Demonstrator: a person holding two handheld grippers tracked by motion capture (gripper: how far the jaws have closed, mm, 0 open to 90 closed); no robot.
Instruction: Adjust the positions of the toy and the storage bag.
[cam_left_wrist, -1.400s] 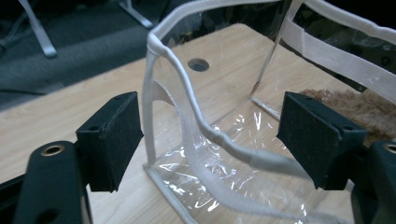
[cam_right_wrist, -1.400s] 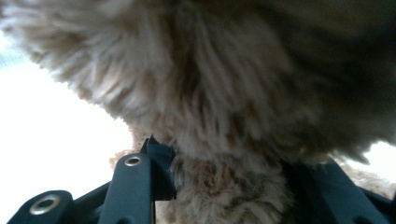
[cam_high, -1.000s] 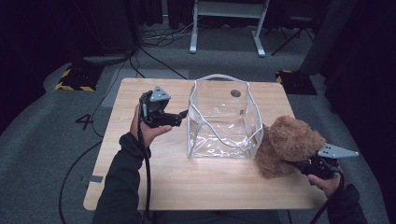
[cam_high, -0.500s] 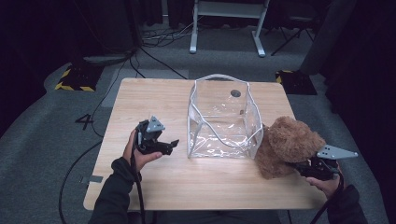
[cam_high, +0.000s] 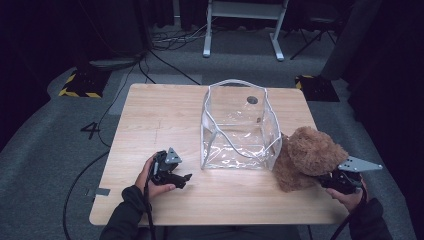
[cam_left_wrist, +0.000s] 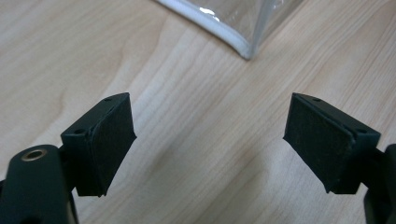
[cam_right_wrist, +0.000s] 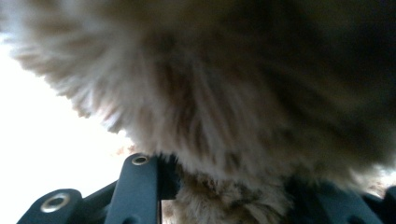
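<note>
On the wooden table (cam_high: 165, 120), my right gripper (cam_high: 334, 181) clenched the teddy (cam_high: 305, 157) beside the clear bag (cam_high: 239, 127); my left gripper (cam_high: 182, 179) hung released. Dark room, grey carpet (cam_high: 60, 145).

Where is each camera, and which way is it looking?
High view: sits above the person's side, looks forward and down at the table, bag and teddy; both hands and the left gripper show.
Left gripper view: rides the left gripper, looks down at bare wood and a bag corner; its two open jaws show.
Right gripper view: rides the right gripper, pressed into teddy fur; its jaws grip the fur.
Shared: high and left views both show the bag; high and right, the teddy.
</note>
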